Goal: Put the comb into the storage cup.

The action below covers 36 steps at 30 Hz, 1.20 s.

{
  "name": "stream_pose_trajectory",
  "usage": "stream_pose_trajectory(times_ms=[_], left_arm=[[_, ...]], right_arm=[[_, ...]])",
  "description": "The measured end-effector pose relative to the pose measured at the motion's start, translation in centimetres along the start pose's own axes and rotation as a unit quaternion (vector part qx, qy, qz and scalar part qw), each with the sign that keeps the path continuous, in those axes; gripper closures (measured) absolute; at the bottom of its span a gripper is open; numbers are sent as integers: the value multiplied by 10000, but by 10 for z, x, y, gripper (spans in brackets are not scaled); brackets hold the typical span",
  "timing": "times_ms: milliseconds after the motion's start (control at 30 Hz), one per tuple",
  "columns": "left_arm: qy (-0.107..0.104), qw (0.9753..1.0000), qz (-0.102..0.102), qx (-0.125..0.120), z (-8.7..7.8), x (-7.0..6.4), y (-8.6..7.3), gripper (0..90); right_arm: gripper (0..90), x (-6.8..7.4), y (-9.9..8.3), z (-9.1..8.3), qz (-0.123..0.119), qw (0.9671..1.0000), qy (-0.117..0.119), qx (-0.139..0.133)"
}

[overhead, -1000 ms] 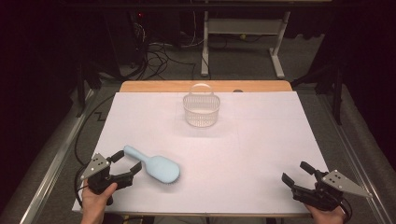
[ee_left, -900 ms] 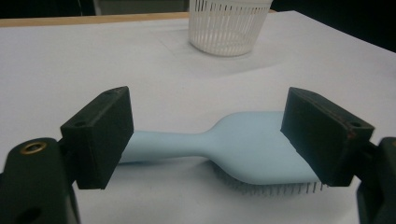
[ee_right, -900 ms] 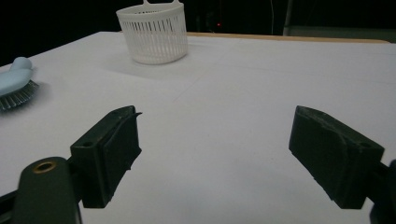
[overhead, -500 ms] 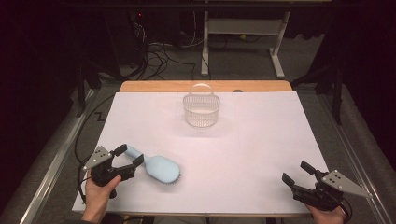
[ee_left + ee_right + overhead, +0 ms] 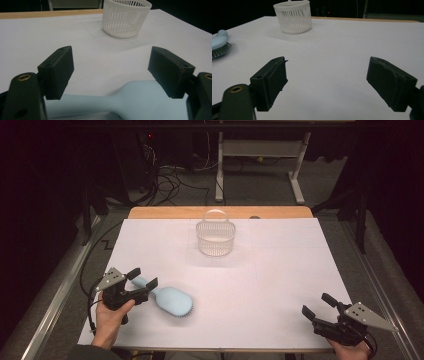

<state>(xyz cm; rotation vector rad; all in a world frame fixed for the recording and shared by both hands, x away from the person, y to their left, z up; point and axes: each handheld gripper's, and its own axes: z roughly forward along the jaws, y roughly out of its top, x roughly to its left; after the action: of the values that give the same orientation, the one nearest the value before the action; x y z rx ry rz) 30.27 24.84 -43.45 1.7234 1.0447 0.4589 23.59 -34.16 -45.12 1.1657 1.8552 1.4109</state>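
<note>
The pale blue plastic hairbrush (image 5: 167, 298) lay bristles down on the near left part of the white table covering (image 5: 280, 270), its smooth oval head pointing right and its narrow rounded handle running left toward the left gripper (image 5: 143, 280). That gripper, held in the person's left hand (image 5: 111, 314), had its jaws spread wide on either side of the handle, one on the far side and one on the near side, neither pressing it. The left gripper view (image 5: 107, 72) looked down on the brush from just above, showing the neck where handle widens into head (image 5: 130, 102) lying below and between the two black jaws, something the high view left too small to judge. The right gripper view showed the brush (image 5: 219, 42) side on at its left edge, with dark bristles under the blue back, which neither other view revealed. The right gripper (image 5: 319, 306) sat at the near right corner, jaws released and holding nothing, well apart from the brush. A white slotted plastic basket (image 5: 215, 234) with a hoop handle stood at the far middle. Beyond the covering ran a wooden table edge (image 5: 165, 212), then dark floor with cables (image 5: 170, 177) and a white metal frame leg (image 5: 219, 165).
</note>
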Motion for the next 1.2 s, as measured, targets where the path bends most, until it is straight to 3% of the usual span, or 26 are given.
stream_pose_trajectory(times_ms=[400, 567, 733, 933, 1033, 1067, 1100, 1133, 1167, 1200], left_arm=[[45, 9990, 204, 388, 12, 0, 17, 290], [20, 9967, 129, 802, 17, 5, 26, 397], [70, 9943, 227, 1039, 19, 6, 34, 452], [170, 9906, 235, 1336, 24, 7, 40, 488], [244, 9863, 289, 1607, 30, 8, 45, 527], [244, 9863, 289, 1607, 30, 8, 45, 538], [271, 9848, 312, 1688, 31, 8, 46, 538], [309, 9808, 311, 1899, 34, 10, 48, 580], [309, 9808, 311, 1899, 34, 10, 48, 601], [298, 9788, 292, 2005, 35, 12, 49, 601]], right_arm=[[179, 0, 0, -1, -39, 10000, 3, -24], [179, 0, 0, 0, -29, 10000, 14, -29], [179, 0, 0, 0, -38, 10000, 25, -28], [179, 0, 0, -1, -38, 10000, 36, -30], [179, 0, 0, -1, -34, 10000, 35, -31], [179, 0, 0, -1, -34, 10000, 35, -31], [179, 0, 0, -1, -35, 10000, 37, -29], [179, 0, 0, -1, -32, 10000, 34, -28], [179, 0, 0, -1, -32, 10000, 34, -28], [180, 0, 0, -1, -31, 10000, 35, -35]])
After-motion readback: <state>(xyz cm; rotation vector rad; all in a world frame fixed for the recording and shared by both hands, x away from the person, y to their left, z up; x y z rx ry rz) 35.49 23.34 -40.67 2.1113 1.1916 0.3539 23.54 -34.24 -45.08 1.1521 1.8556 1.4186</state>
